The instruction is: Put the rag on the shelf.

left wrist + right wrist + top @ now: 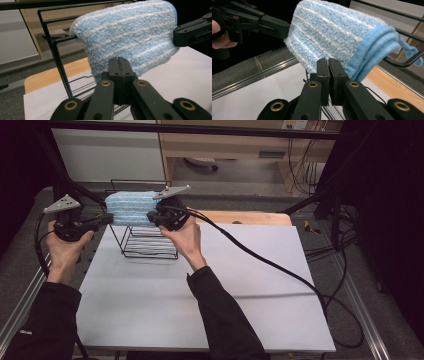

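A fluffy blue striped towel (131, 207) hangs folded over the top of a black wire rack (150, 242) at the table's back left. My left gripper (109, 218) meets the towel's left edge, and in the left gripper view its jaws (119, 60) are pressed together against the towel's (125, 32) lower part. My right gripper (151, 215) is at the towel's right edge. In the right gripper view its jaws (328, 61) are shut at the towel's (329, 32) lower hem. Each gripper view also shows the other gripper pinching the far edge: the right one (175, 37) and the left one (285, 27).
The rack stands on a white table sheet (200, 285) with a wooden board (260, 217) behind it. The right gripper's black cable (280, 265) trails across the sheet to the right. A dark frame bar (200, 129) crosses overhead at the back.
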Action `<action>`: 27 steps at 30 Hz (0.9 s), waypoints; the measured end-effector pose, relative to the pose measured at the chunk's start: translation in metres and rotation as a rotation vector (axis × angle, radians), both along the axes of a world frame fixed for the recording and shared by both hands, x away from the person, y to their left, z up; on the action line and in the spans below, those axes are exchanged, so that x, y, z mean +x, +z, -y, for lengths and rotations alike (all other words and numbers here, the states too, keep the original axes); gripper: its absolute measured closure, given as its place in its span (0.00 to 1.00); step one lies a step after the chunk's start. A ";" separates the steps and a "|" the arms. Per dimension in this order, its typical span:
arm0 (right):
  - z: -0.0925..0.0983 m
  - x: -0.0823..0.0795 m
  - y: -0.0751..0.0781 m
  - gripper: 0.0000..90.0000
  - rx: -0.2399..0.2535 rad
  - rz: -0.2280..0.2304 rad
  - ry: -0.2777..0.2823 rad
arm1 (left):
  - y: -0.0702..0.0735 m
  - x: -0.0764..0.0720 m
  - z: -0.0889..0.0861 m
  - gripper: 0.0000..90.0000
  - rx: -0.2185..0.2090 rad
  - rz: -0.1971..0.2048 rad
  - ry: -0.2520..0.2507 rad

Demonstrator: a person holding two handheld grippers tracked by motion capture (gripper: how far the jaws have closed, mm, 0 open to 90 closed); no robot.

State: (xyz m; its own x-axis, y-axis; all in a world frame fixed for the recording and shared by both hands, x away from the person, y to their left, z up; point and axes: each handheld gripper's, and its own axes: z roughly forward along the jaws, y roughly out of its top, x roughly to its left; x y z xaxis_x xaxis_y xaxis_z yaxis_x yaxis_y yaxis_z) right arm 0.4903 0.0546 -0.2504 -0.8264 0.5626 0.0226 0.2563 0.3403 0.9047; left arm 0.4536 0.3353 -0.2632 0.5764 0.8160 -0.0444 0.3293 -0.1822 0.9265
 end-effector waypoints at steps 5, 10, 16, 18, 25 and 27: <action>0.001 0.004 -0.012 0.97 0.012 0.023 -0.009 | -0.003 0.005 0.007 1.00 0.020 0.004 0.015; 0.000 0.007 -0.020 0.95 0.031 0.035 -0.016 | -0.007 0.008 0.010 1.00 0.008 0.009 0.024; 0.003 0.004 -0.021 0.88 0.034 0.049 0.003 | -0.009 0.006 0.008 1.00 -0.009 0.002 0.026; 0.005 0.002 -0.019 0.84 0.035 0.050 0.006 | -0.008 0.002 0.006 0.99 -0.013 -0.001 0.029; 0.014 -0.007 -0.007 0.72 0.070 0.053 0.011 | -0.001 -0.008 0.001 0.86 -0.030 -0.015 0.035; 0.017 -0.011 -0.004 0.67 0.071 0.054 0.013 | 0.001 -0.012 0.001 0.82 -0.022 -0.014 0.034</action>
State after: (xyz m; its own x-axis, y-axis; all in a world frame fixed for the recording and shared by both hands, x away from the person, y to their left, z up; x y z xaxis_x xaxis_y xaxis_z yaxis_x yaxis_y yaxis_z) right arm 0.4798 0.0380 -0.2543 -0.8347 0.5504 0.0175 0.2028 0.2776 0.9391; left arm 0.4417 0.3345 -0.2622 0.5471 0.8341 -0.0708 0.3484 -0.1500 0.9253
